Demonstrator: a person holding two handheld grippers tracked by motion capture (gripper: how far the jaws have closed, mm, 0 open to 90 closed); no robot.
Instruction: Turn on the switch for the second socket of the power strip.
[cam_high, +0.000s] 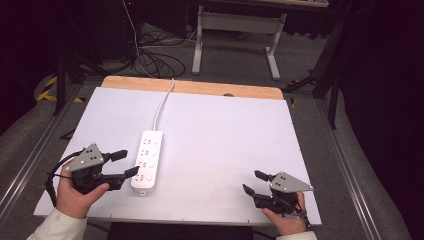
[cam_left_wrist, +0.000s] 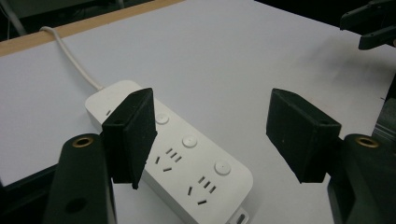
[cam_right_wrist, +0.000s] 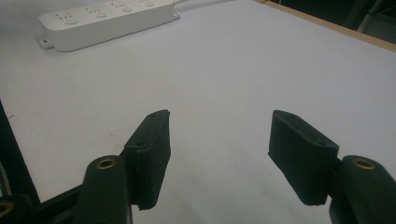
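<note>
A white power strip (cam_high: 148, 161) lies lengthwise on the white table sheet (cam_high: 220, 135), left of centre. Its cord (cam_high: 162, 102) runs away over the far edge. My left gripper (cam_high: 129, 163) is held in a hand just left of the strip's near end, jaws open and pointing at it, with nothing between them. In the left gripper view the strip (cam_left_wrist: 187, 154) lies below and between the open pads of the left gripper (cam_left_wrist: 215, 135). My right gripper (cam_high: 251, 181) stands open over bare sheet near the front right corner, and the right gripper view has the strip (cam_right_wrist: 107, 21) far off beyond the right gripper (cam_right_wrist: 224, 154).
A wooden strip (cam_high: 200, 87) borders the table's far edge. Beyond it on the floor stand a white desk frame (cam_high: 235, 30) and tangled cables (cam_high: 155, 55). Metal rails run along both sides of the table. The other gripper (cam_left_wrist: 369, 23) shows at the top right of the left gripper view.
</note>
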